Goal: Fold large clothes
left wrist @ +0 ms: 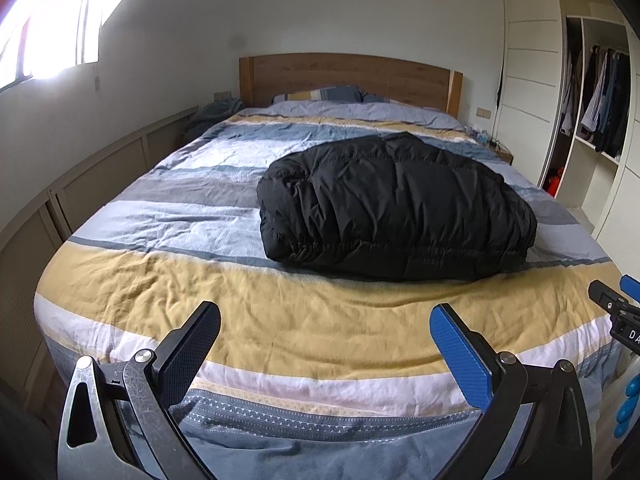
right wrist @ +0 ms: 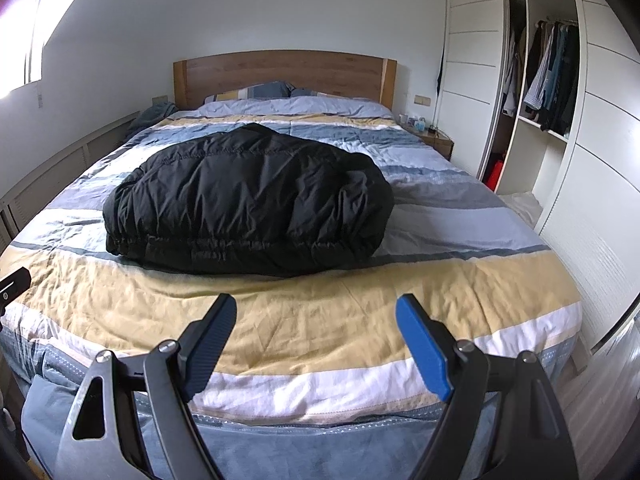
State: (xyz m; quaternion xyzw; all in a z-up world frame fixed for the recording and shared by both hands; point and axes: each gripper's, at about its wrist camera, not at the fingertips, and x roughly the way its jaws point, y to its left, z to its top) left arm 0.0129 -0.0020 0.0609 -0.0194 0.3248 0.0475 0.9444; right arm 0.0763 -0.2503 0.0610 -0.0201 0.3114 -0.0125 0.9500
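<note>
A black puffy jacket (left wrist: 396, 204) lies folded into a thick bundle on the striped bed (left wrist: 180, 292), its elastic hem facing me. It also shows in the right wrist view (right wrist: 248, 200), on the bed (right wrist: 460, 272). My left gripper (left wrist: 324, 324) is open and empty above the foot of the bed, well short of the jacket. My right gripper (right wrist: 316, 316) is open and empty too, over the yellow stripe in front of the jacket. Part of the right gripper (left wrist: 616, 308) shows at the right edge of the left wrist view.
A wooden headboard (left wrist: 348, 76) and pillows (left wrist: 320, 94) stand at the far end. An open wardrobe (right wrist: 548, 76) with hanging clothes is on the right. A nightstand (right wrist: 436, 140) sits beside the bed. Low cabinets (left wrist: 80, 184) and a window (left wrist: 52, 20) line the left wall.
</note>
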